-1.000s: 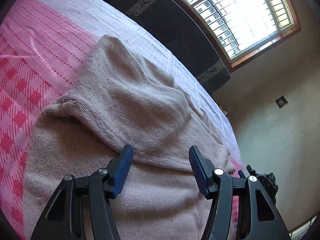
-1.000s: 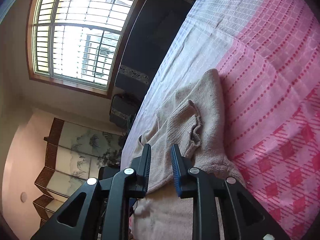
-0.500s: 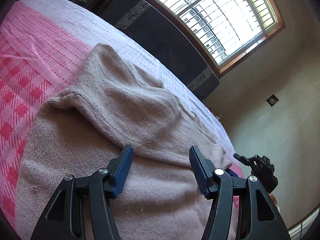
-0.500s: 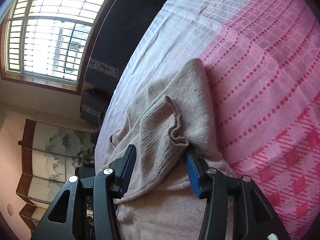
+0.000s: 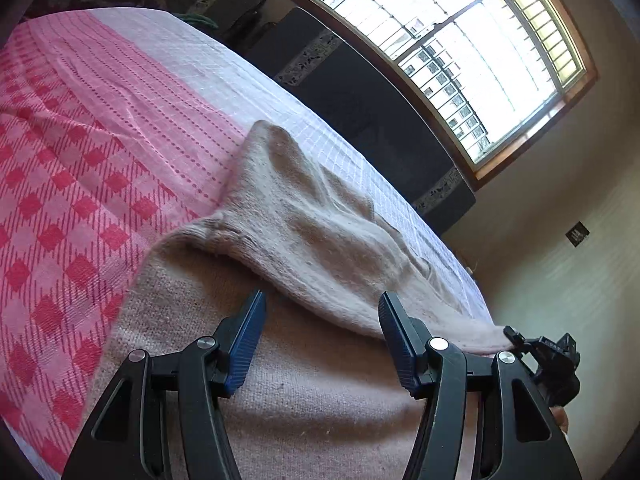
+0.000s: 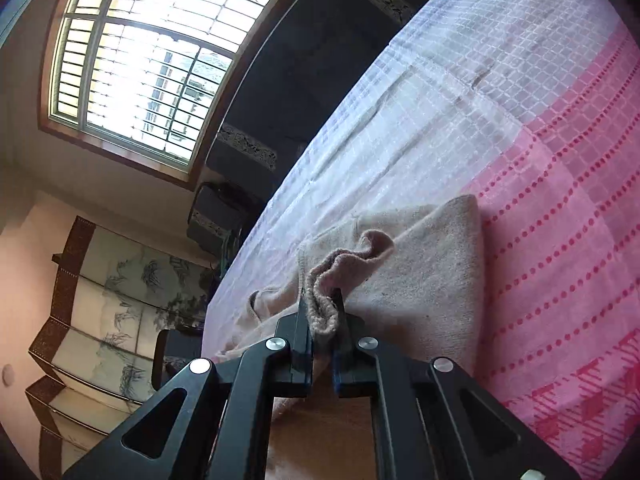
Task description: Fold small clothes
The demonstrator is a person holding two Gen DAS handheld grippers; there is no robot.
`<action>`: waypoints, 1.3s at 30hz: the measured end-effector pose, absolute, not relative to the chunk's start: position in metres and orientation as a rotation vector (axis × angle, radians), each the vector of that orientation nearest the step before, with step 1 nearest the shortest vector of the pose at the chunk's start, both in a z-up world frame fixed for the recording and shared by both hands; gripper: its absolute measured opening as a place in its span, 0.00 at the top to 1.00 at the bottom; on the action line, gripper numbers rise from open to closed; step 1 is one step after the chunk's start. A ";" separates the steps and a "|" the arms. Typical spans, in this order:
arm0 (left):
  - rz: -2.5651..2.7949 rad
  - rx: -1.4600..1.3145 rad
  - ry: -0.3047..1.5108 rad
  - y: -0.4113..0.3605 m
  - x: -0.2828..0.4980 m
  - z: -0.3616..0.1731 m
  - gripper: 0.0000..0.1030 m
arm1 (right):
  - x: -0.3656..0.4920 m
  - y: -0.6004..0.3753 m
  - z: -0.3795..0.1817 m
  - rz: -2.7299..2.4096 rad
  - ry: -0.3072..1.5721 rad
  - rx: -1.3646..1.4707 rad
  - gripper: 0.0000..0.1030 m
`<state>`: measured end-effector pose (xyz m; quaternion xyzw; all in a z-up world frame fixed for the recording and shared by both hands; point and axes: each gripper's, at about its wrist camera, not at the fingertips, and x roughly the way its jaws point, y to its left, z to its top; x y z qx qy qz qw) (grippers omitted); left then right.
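Right tool (image 6: 322, 320) has clenched on sweater (image 5: 320, 240) cuff since a sec ago.
Left tool (image 5: 320, 340) w/ jaws spread, hovering over sweater on pink bed (image 5: 80, 160).

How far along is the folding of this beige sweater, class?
Done: one part of the sweater already lies folded over its body. In hand: the right gripper pinches a knitted edge; the left gripper hovers open. Left: the remaining folds.
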<state>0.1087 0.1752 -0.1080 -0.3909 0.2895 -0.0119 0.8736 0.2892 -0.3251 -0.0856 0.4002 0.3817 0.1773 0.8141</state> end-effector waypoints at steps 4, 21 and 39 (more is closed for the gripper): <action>-0.006 -0.810 0.602 0.175 0.109 -0.110 0.42 | 0.294 -0.333 -0.116 0.310 0.919 0.846 0.92; 0.073 -0.859 0.575 0.180 0.118 -0.117 0.59 | 0.294 -0.339 -0.146 0.369 0.928 0.986 0.92; -0.319 -0.216 0.763 0.150 0.243 -0.011 0.59 | 0.295 -0.335 -0.153 0.451 0.925 0.985 0.92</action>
